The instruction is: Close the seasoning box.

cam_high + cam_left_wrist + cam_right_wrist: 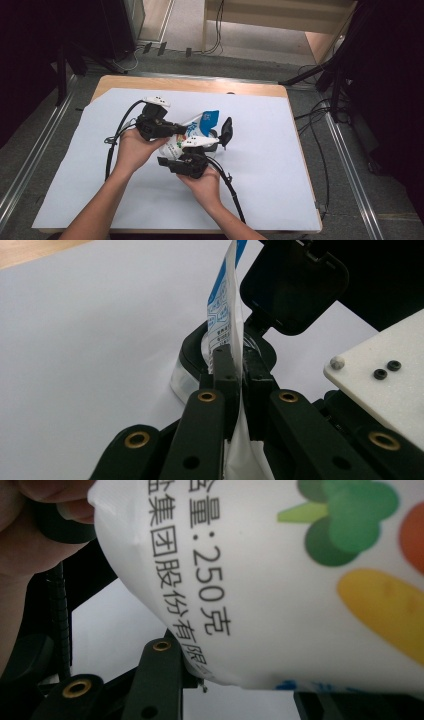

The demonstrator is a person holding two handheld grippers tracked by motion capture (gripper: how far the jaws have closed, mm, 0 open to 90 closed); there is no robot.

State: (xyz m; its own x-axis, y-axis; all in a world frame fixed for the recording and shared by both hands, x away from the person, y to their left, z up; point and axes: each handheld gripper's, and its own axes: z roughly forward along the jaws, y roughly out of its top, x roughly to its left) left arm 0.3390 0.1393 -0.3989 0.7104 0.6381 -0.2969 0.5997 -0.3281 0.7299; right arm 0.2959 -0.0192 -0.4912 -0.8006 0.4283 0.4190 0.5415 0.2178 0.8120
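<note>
Pouch [200, 131] hung above the tabletop [280, 150] over a small black-lidded container [192, 357], left gripper [176, 129] clamped on it, right gripper [200, 150] seemingly pinching too, probably steadying for pouring.

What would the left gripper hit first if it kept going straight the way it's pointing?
Probably the small black-rimmed container just past the left gripper, which is clamped on the bag; depth is hard to judge.
</note>
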